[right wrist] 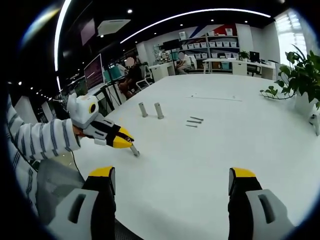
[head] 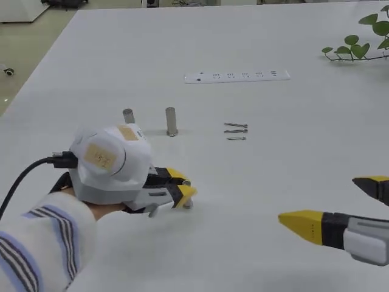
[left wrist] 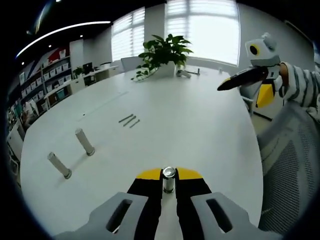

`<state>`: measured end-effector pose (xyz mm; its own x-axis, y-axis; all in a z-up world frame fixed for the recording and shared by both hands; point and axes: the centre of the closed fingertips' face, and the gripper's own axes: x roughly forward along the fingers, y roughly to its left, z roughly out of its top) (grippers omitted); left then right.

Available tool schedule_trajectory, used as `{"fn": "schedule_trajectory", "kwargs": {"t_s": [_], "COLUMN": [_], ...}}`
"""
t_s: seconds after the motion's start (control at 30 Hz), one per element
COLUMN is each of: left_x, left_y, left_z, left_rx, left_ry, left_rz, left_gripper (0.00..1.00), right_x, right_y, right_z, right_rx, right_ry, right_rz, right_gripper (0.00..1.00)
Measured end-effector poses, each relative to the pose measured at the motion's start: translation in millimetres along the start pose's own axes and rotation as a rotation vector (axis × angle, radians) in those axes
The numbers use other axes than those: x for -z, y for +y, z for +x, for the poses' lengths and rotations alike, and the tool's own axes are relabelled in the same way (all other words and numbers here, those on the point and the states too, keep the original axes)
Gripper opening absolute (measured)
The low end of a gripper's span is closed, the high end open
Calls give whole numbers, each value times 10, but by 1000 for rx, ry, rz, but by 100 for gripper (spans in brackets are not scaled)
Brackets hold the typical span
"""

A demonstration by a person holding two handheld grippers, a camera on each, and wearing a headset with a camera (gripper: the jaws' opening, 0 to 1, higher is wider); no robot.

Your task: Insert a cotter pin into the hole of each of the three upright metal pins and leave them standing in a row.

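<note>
Right claw [head: 316, 199]: spread wide above the worktop [head: 292, 121].
Left claw [head: 185, 193]: pinching one metal pin [left wrist: 169, 182], upright on the worktop.
Other two pins [head: 128, 115] [head: 171, 121]: standing beyond, side by side.
Cotter pins [head: 236, 131]: lying to their right.

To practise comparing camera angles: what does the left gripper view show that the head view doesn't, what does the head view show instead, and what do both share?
Left gripper view, not head view: windows, shelves, a mesh chair, and the round top of the pin clamped in the left gripper.
Head view, not the other: that gripper's black cable and the floor.
Both: the table, two free standing pins, three cotter pins, the open right gripper and the plant.
</note>
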<state>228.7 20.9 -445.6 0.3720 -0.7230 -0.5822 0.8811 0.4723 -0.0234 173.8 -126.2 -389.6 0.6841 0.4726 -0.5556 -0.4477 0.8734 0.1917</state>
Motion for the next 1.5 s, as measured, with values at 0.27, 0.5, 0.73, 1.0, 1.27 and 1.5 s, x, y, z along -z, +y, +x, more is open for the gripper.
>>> {"fn": "schedule_trajectory", "kwargs": {"t_s": [0.27,0.5,0.73,1.0,1.27,1.5], "left_x": [12,9,6,-116,-244,-240], "left_y": [-42,-40,-46,-29,-69,-157], "left_z": [36,40,48,-41,-258,-421], "left_rx": [-10,-9,-13,-24,-6,15], "left_ry": [-10,-16,-12,-32,-72,-77], "left_rz": [-6,10,6,16,-39,-65], "left_gripper": [5,5,5,15,37,57], "right_x": [6,4,-2,-29,-56,-88], "right_y": [24,29,43,65,65,37], "right_z": [-2,-10,-6,6,12,32], "right_rx": [-5,-5,-7,-14,-22,-23], "right_ry": [2,4,4,2,5,3], "right_rz": [-3,-6,-11,-21,-28,-36], "right_gripper": [93,92,92,92,91,91]}}
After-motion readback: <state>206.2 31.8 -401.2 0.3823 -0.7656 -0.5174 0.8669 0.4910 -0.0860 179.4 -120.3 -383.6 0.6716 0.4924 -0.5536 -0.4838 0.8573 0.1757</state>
